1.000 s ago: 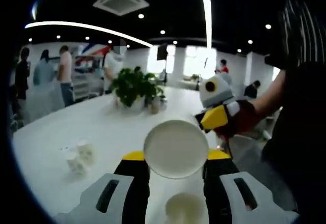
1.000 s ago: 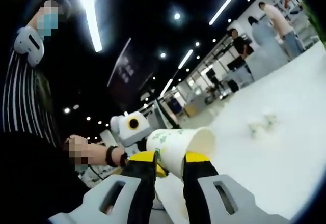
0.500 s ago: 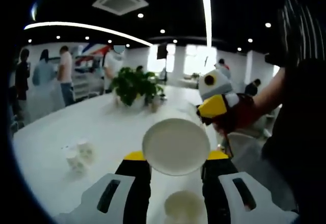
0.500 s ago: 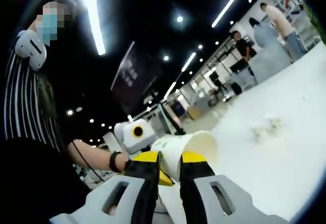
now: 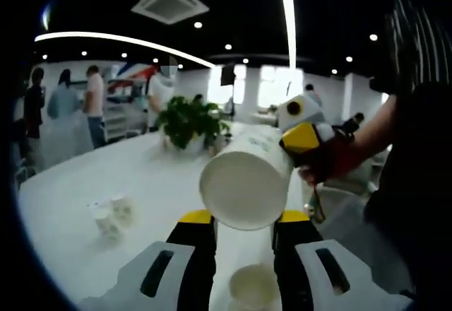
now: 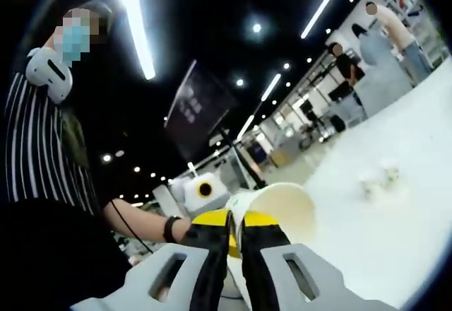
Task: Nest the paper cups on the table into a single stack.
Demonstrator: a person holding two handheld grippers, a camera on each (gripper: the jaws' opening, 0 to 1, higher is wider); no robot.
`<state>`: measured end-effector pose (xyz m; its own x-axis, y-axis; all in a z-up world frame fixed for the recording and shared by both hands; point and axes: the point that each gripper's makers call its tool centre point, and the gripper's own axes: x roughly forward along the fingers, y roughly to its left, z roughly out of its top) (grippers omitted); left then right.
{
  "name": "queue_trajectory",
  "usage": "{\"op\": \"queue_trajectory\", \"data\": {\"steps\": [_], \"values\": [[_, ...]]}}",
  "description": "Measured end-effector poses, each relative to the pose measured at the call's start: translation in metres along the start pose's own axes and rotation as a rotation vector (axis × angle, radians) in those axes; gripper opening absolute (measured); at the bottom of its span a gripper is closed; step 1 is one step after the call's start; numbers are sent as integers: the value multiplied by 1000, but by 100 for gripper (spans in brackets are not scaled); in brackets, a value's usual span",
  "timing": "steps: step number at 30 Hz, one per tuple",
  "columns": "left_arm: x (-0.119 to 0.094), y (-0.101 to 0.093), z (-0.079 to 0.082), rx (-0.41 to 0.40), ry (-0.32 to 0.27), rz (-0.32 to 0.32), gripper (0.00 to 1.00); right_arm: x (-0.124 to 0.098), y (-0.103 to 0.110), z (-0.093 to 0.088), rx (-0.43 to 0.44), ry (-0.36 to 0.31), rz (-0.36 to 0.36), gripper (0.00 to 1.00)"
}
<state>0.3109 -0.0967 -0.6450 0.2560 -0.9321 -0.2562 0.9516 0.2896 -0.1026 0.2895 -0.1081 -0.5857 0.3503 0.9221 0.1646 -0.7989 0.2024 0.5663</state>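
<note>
A white paper cup [image 5: 244, 184] with green print lies between the jaws of my left gripper [image 5: 244, 220], its round end toward the camera and its side running away to the right. The jaws stand a cup's width apart against its sides. My right gripper [image 5: 304, 138] meets that cup's far end. In the right gripper view, my right gripper [image 6: 236, 220] is pinched almost shut on the wall of a paper cup [image 6: 279, 208] whose open mouth faces away. I cannot tell whether this is one cup or two nested. Another cup [image 5: 251, 290] stands on the table below the left jaws.
Small paper cups [image 5: 109, 215] [image 6: 378, 180] stand farther out on the long white table [image 5: 155, 177] [image 6: 381, 247]. A potted plant [image 5: 187, 124] sits mid-table. People [image 5: 92, 106] stand at the far side. The person's dark sleeve [image 5: 417, 198] is at the right.
The cup in the left jaws has tipped, so its printed side now shows. The right gripper has come up against its far end. The right jaws have narrowed on the cup wall.
</note>
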Motion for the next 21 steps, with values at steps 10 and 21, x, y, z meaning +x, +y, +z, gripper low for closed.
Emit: {"op": "queue_trajectory", "data": {"steps": [10, 21], "values": [[-2, -1, -2, 9, 1, 1, 27, 1, 2, -4, -9, 27, 7, 0], [-3, 0, 0, 28, -16, 25, 29, 1, 1, -5, -21, 45, -9, 0]]}}
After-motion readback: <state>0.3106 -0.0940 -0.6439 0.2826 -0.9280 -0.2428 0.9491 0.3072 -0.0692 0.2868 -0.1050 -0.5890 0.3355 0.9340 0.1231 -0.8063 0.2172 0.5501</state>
